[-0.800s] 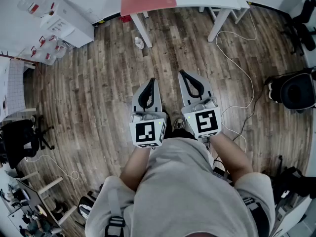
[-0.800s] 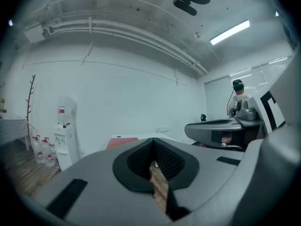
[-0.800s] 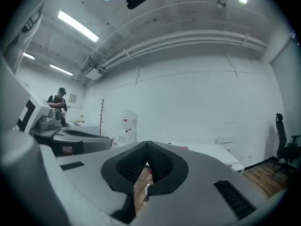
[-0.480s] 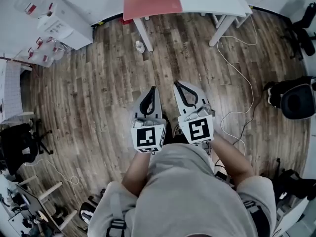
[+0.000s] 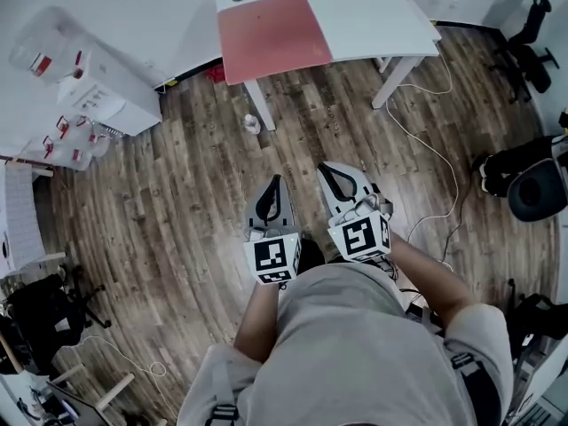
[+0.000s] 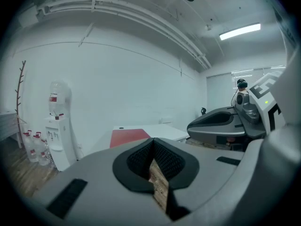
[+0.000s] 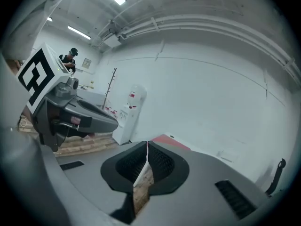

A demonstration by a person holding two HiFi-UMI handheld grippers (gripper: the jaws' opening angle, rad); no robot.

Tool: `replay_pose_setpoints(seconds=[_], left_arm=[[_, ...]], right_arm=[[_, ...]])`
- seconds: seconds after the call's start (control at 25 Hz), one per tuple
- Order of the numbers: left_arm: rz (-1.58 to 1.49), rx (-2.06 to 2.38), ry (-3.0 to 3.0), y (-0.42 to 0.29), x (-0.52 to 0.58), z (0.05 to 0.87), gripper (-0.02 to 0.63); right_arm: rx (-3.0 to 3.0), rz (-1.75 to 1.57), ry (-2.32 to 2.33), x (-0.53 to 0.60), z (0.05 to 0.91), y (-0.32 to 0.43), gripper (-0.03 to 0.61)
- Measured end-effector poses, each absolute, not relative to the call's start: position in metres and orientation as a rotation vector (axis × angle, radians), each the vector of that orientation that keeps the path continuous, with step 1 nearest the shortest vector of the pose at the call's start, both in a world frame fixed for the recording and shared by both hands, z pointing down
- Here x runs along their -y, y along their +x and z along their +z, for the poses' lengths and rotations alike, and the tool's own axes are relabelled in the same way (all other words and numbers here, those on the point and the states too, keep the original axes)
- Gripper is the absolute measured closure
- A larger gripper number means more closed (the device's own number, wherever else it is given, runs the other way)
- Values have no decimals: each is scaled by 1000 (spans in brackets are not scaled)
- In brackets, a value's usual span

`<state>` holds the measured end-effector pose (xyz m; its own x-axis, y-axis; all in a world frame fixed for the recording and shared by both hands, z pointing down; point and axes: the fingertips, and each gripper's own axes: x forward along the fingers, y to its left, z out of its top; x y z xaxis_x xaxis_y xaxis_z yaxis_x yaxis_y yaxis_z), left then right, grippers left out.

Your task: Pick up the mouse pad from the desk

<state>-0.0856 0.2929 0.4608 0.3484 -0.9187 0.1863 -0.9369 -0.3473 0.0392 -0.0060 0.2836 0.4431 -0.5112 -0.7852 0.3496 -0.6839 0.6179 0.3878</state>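
Note:
The red mouse pad lies flat on the left part of the white desk, at the top of the head view. Both grippers hang over the wooden floor, well short of the desk and side by side. My left gripper is shut with nothing in it, and so is my right gripper. In the left gripper view the closed jaws point toward the mouse pad far ahead. The right gripper view shows its closed jaws and a strip of the mouse pad beyond them.
A water dispenser with spare bottles stands against the wall at the left. A small white object lies on the floor by the desk leg. Cables trail across the floor at the right, near office chairs.
The head view has swung up: the whole desk and mouse pad now show, where only their near edge did before. Both grippers stay shut and side by side.

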Motion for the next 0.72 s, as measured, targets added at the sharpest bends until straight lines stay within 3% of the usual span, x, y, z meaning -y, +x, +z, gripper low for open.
replay_pose_setpoints(seconds=[0.72], left_arm=[[511, 1600, 2560, -102, -163, 509, 601]], right_arm=[[2199, -247, 1143, -154, 503, 7, 537]])
